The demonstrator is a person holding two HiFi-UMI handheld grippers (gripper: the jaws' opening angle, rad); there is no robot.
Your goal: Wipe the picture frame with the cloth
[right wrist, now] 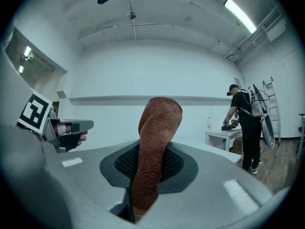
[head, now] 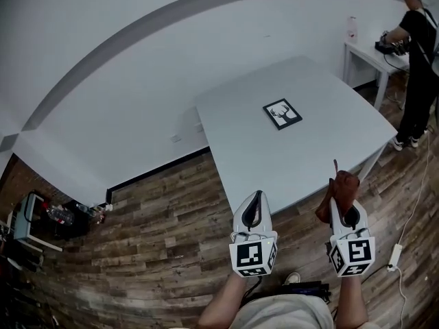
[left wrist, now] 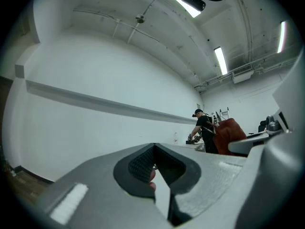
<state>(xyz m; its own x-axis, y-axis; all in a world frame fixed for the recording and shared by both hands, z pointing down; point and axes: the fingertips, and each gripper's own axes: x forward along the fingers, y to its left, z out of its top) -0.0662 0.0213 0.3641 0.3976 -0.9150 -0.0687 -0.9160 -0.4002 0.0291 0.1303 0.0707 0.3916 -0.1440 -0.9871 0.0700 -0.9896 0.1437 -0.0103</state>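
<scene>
I'd say wiping hasn't begun: the right claw (head: 341, 208) is clamped on the brown cloth (right wrist: 155, 142), the left claw (head: 255, 197) closed on nothing, both short of the worktop (head: 322, 153) where the picture frame (head: 282, 113) lies flat, so next the cloth must reach it.

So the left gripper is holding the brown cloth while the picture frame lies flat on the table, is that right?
Not quite: the right gripper holds the brown cloth, as the right gripper view shows; the left gripper is shut on nothing. The picture frame does lie flat on the table.
</scene>
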